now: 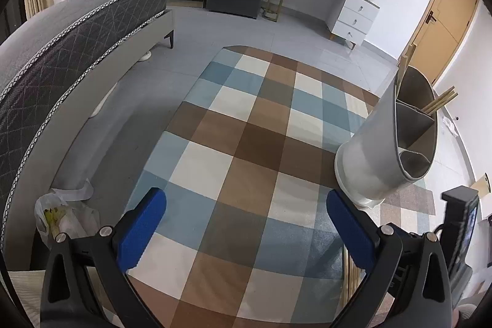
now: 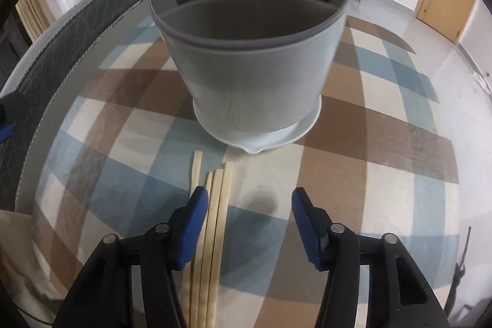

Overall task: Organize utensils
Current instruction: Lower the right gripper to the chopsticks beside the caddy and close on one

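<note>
1. A grey holder (image 2: 249,51) stood upright on a checked cloth (image 2: 384,143). It sat in a white dish (image 2: 276,137) and had walls inside that split it into parts.
2. Some chopsticks (image 1: 439,103) already stuck out of the far part of the holder. The near part looked empty.
3. More loose chopsticks (image 2: 215,220) lay flat on the cloth, just in front of the holder. They lay side by side, pointing at it.
4. The right gripper (image 2: 247,202) hung just above these loose chopsticks. Its jaws were partly open and held nothing. The left blue pad (image 2: 196,214) was right beside the sticks, and most of them showed in the gap between the pads.
5. The left gripper (image 1: 246,205) was over the cloth, near the holder. Its jaws were wide open and empty.
6. The chopsticks looked light, thin and stiff. They looked smooth too, so they could slip or roll apart.
7. I think the best place to hold them was near the middle, with both pads across the whole bunch. Then they should stay level and not tip.
8. The holder looked light, so a bump could knock it over.
</note>
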`<state>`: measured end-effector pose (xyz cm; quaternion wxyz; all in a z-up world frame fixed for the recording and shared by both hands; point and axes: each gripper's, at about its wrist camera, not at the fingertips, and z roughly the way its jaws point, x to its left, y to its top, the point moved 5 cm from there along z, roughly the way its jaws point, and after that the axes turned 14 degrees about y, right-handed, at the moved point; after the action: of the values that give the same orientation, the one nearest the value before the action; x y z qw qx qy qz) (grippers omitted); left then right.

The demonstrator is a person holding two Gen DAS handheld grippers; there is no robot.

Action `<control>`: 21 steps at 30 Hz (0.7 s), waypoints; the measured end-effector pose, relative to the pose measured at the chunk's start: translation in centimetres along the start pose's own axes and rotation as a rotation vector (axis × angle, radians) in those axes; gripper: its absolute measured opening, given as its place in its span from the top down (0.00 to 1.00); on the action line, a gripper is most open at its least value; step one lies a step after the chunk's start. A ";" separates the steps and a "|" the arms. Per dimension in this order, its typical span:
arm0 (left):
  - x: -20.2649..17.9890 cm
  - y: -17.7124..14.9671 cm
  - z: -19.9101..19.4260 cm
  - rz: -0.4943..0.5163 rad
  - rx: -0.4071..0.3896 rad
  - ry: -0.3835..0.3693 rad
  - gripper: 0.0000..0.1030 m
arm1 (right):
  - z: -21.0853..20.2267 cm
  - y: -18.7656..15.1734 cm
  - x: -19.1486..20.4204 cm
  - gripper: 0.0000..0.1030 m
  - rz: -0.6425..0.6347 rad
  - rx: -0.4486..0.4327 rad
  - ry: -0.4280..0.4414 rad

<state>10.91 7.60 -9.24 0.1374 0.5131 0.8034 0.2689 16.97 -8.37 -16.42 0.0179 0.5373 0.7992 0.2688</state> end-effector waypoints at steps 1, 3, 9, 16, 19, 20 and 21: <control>0.0 0.2 0.1 -0.001 0.002 0.000 0.02 | 0.2 -0.1 0.0 0.49 -0.003 0.008 -0.013; 0.0 0.2 0.1 -0.003 0.005 -0.001 0.02 | 0.5 -0.3 -0.1 0.54 0.001 0.028 -0.021; 0.2 0.3 0.2 -0.013 0.018 -0.005 0.02 | 0.4 -0.8 0.0 0.54 0.033 0.036 -0.010; 0.3 0.7 0.1 -0.024 0.018 -0.024 0.02 | 0.0 -1.0 0.5 0.62 0.020 0.041 -0.028; 0.5 0.8 0.1 -0.040 0.025 -0.030 0.02 | 0.2 -0.9 1.0 0.65 0.000 0.048 -0.029; 0.6 0.8 0.1 -0.044 0.029 -0.029 0.02 | 0.2 -0.8 1.1 0.65 -0.006 0.050 -0.032; 0.7 0.8 0.2 -0.047 0.032 -0.028 0.02 | 0.3 -0.7 1.3 0.65 -0.013 0.052 -0.036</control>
<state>11.31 8.55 -8.86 0.1467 0.5000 0.8174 0.2455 15.95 -7.30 -16.66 0.0202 0.5371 0.8090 0.2379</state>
